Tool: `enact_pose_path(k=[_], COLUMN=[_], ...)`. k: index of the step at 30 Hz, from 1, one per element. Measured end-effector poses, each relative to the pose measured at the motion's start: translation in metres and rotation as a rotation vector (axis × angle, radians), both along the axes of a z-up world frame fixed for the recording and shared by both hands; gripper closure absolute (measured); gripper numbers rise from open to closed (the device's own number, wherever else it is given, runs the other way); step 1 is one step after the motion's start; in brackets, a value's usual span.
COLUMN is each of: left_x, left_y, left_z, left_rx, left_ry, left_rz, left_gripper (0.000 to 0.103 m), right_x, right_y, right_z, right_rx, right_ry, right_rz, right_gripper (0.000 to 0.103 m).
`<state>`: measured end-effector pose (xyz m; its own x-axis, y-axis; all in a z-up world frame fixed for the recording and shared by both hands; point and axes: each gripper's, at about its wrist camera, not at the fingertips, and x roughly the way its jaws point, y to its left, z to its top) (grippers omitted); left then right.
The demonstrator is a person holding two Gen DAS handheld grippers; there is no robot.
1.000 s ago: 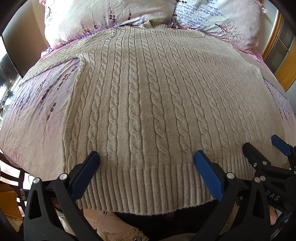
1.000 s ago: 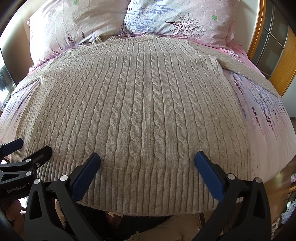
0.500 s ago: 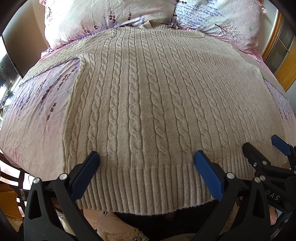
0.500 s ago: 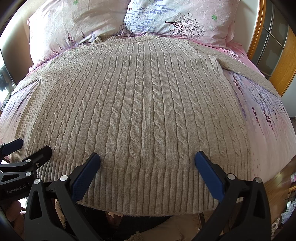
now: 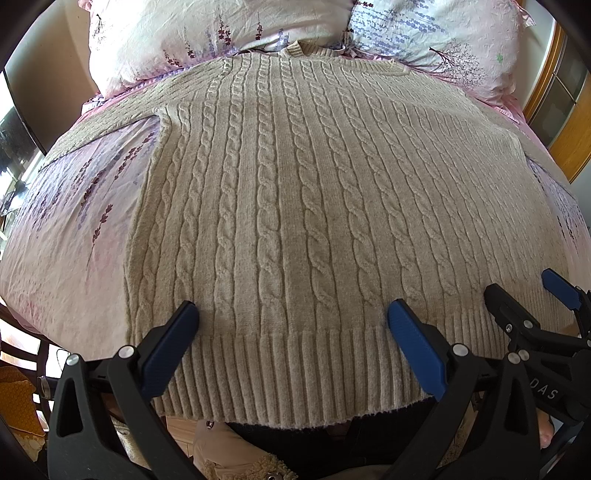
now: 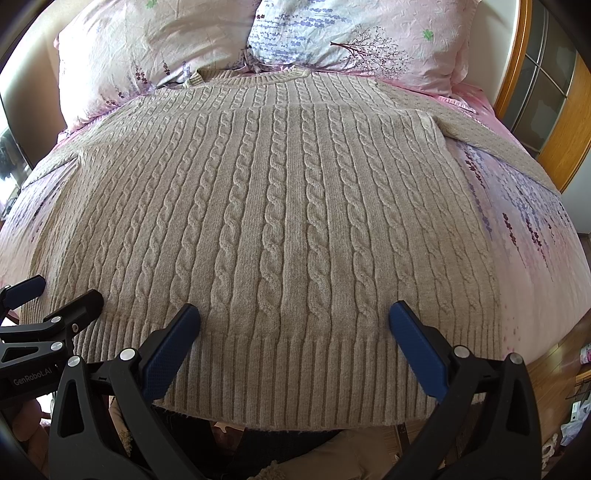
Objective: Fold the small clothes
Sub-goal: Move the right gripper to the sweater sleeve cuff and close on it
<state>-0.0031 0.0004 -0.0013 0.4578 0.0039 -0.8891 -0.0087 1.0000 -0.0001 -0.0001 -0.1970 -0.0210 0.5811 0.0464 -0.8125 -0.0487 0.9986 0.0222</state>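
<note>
Two grippers hover over the near hem of a beige cable-knit sweater [image 5: 295,206] that lies spread flat, front up, on a bed sheet [image 5: 74,229] printed in pink with purple lavender sprigs. The sweater's neckline points away toward two floral pillows [image 6: 332,33] at the head of the bed, and its ribbed hem [image 6: 288,376] hangs slightly over the near edge of the mattress. One sleeve [image 5: 107,125] runs out to the left across the sheet, and the other sleeve [image 6: 495,140] runs out to the right toward a wooden frame [image 6: 561,140]. The left gripper [image 5: 291,314] has its blue-padded fingers spread wide, with the left pad [image 5: 170,343] and the right pad resting over the band where the cables meet the ribbing; whether the tips touch the knit or sit just above it cannot be told. The right gripper [image 6: 293,314] is likewise spread wide, nothing between its fingers, poised over the same band further toward the right side of the sweater. Each gripper shows at the edge of the other's view: the right one at the right margin of the left wrist view, the left one at the left margin of the right wrist view, so they stand side by side along the hem, near but apart.
</note>
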Motion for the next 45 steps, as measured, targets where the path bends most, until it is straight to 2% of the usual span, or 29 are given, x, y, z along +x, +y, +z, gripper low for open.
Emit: enact_pose_path(k=[9,17,23,29,32,36,40,42,45], left_x=[0.001,0.004,0.008,0.014,0.021,0.031,0.035,0.036,0.043], left_y=[0.001,0.000,-0.001,0.002,0.005,0.010,0.018,0.024,0.024], left_z=[0.001,0.002,0.003,0.006,0.008,0.014,0.027,0.036,0.045], left_rx=[0.002,0.004,0.004,0.004,0.014,-0.043,-0.178,-0.243,-0.219], left_ry=[0.001,0.006,0.018,-0.016,-0.034,-0.063,-0.157,-0.216,-0.264], left_rz=[-0.003,-0.013,-0.028,-0.043,-0.041,-0.079,-0.141,-0.159,-0.159], left_gripper=[0.002,0.002,0.002,0.002,0.002,0.002,0.002,0.002,0.002], right_x=[0.004,0.008,0.008,0.005,0.006,0.014,0.040,0.057,0.082], right_y=[0.001,0.000,-0.002,-0.004,-0.006,-0.009,-0.052,-0.092,-0.145], right_z=[0.000,0.001,0.001,0.001,0.002,0.005,0.030,0.047,0.062], right_rx=[-0.002,-0.006,-0.011,-0.006,-0.003,0.027,0.194,0.277,0.346], right_ry=[0.008,0.052,0.066,-0.002,-0.007,0.015,-0.020,-0.066,-0.104], right_rz=[0.005,0.026,0.074,0.157,0.172,0.166,0.063,-0.051,-0.204], right_gripper=[0.001,0.001,0.001,0.001,0.001,0.001,0.001,0.001,0.012])
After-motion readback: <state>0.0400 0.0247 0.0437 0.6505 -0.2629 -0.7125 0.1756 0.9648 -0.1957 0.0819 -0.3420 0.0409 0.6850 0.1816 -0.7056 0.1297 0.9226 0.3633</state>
